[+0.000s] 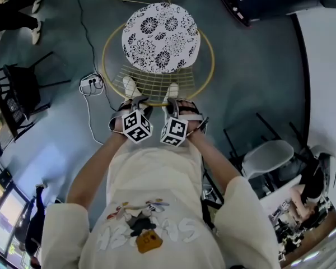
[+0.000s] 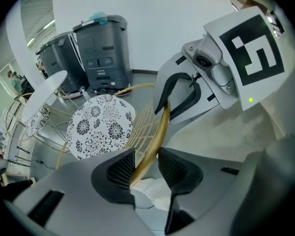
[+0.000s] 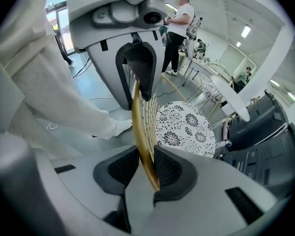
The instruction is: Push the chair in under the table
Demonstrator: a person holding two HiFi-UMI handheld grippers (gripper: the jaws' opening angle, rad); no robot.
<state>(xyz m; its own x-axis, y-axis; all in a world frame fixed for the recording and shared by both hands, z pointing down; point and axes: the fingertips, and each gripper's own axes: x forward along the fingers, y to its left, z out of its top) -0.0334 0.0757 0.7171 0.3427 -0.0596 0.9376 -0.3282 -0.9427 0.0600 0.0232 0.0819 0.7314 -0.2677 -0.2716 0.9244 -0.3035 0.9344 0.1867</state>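
Round floral seat (image 1: 161, 37); curved gold wire rim (image 1: 103, 58)

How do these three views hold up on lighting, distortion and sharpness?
Head view: even light, heavy fisheye curving the floor, patterned seat sharp. Left gripper view: dark corners, left gripper soft up close, gold rim mildly blurred between its pads. Right gripper view: same dark corners, right gripper and rim clear, bright ceiling lights behind, background bowed.
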